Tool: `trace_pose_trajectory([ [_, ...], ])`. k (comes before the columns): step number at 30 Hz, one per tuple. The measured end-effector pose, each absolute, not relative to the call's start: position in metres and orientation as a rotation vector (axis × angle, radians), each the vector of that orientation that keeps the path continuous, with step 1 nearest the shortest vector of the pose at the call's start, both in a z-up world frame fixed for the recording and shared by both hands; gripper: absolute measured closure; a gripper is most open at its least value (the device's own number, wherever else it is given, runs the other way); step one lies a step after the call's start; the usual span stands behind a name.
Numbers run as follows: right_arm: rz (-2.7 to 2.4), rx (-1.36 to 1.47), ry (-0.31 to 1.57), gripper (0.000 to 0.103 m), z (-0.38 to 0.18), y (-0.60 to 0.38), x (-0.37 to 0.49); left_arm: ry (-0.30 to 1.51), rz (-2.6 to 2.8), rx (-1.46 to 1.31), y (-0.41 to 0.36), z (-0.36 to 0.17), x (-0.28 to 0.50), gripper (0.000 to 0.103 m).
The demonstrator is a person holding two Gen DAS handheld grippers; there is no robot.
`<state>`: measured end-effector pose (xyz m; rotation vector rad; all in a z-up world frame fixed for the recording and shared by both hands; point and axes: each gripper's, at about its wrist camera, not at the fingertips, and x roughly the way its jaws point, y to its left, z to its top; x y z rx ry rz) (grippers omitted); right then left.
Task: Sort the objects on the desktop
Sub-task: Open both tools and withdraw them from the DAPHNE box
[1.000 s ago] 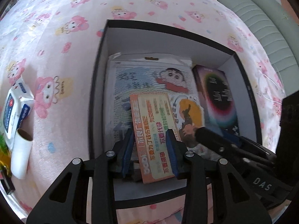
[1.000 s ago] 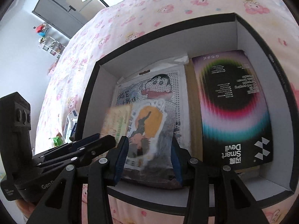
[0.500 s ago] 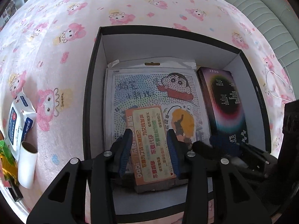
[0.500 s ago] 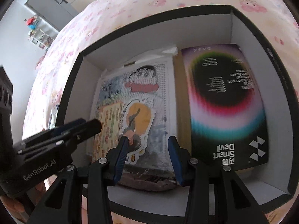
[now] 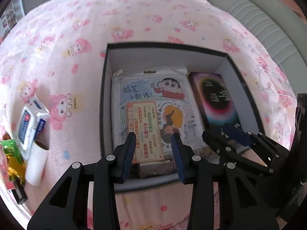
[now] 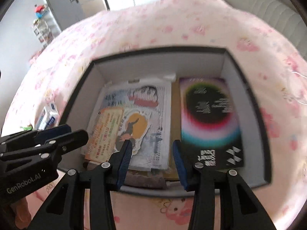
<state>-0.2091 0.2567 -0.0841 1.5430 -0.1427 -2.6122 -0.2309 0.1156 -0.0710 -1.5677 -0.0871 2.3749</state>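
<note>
Hovering both grippers over the black box on the pink bedspread. One cartoon sheet lies flat along its left wall so smaller things stack on it; one dark carton fills the right side. One orange card and one sticker rest on the sheet. Left gripper and right gripper stand parted, empty.

Both wrist cameras look steeply down, close above the open black box (left view's side reaches the bed's clutter), sharing its contents.
</note>
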Motion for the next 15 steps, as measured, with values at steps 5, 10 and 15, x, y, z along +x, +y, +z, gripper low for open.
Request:
trace_pose_trajectory([
  [5,-2.634,1.44,-0.2,0.063,-0.067,0.254,-0.174,-0.036,2.408,-1.463,0.113,-0.04,-0.198,0.064],
  [10,-2.61,1.406,-0.214,0.063,-0.047,0.238,-0.148,-0.041,2.421,-1.378,0.102,-0.015,-0.165,0.062],
  [15,-2.614,1.344,-0.143,0.063,-0.027,0.214,-0.124,-0.094,2.455,-1.305,0.073,0.003,-0.128,0.058],
])
